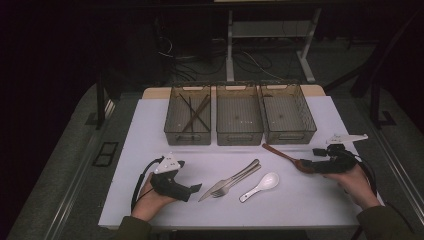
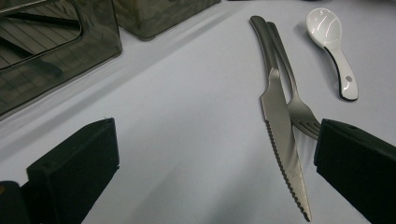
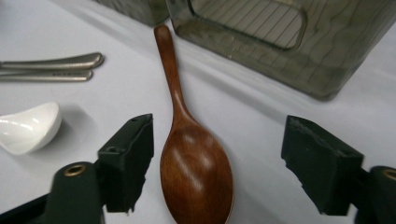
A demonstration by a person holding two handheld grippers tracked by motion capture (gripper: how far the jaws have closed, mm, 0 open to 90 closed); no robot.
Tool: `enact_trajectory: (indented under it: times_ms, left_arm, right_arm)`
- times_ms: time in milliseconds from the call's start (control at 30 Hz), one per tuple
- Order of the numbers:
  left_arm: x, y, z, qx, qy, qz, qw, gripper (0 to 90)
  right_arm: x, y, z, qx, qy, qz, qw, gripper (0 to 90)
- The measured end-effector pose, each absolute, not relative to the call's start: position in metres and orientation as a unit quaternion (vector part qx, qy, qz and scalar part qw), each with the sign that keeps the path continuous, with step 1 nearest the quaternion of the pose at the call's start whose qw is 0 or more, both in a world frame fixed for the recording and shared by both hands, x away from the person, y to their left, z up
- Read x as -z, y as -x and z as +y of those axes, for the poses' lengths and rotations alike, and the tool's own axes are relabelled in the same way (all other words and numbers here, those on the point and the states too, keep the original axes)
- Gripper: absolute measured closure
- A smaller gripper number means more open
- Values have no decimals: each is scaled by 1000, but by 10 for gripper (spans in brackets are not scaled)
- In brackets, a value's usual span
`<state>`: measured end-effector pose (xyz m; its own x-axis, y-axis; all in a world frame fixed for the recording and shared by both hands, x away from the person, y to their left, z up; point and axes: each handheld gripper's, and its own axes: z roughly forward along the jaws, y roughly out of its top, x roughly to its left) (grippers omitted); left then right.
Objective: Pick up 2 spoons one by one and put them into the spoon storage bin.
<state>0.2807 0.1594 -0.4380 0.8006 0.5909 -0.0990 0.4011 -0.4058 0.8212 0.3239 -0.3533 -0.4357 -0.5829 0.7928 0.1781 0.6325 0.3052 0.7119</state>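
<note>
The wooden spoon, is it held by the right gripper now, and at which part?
Not yet. The wooden spoon lies on the table with its bowl between the right gripper fingers, which stand apart from it. The left gripper holds nothing either.

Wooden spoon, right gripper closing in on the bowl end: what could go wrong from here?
1. The right gripper straddles the wooden spoon at its rounded bowl; its jaws stand open, not yet touching, and the curved glossy surface may squirt out as they close.
2. Gripped at the bowl, the long handle could swing into the right bin beside it.
3. The white spoon lies close to one jaw and may get nudged.
</note>
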Motion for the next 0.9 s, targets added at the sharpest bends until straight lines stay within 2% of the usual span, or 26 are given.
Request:
enact_trajectory:
  times_ms: [100, 300, 500, 900]
  left_arm:
    - [438, -281, 160, -104, -832, 299, 456, 0]
    - [439, -281, 161, -101, -832, 299, 456, 0]
    - [440, -281, 161, -100, -833, 297, 456, 0]
    - [441, -281, 159, -101, -835, 297, 452, 0]
  right_arm:
    - [438, -325, -354, -379, -445, 806, 95, 327]
    - [443, -325, -353, -371, -444, 812, 77, 391]
    - [446, -324, -353, -363, -442, 818, 64, 437]
    - [448, -322, -349, -351, -430, 829, 69, 502]
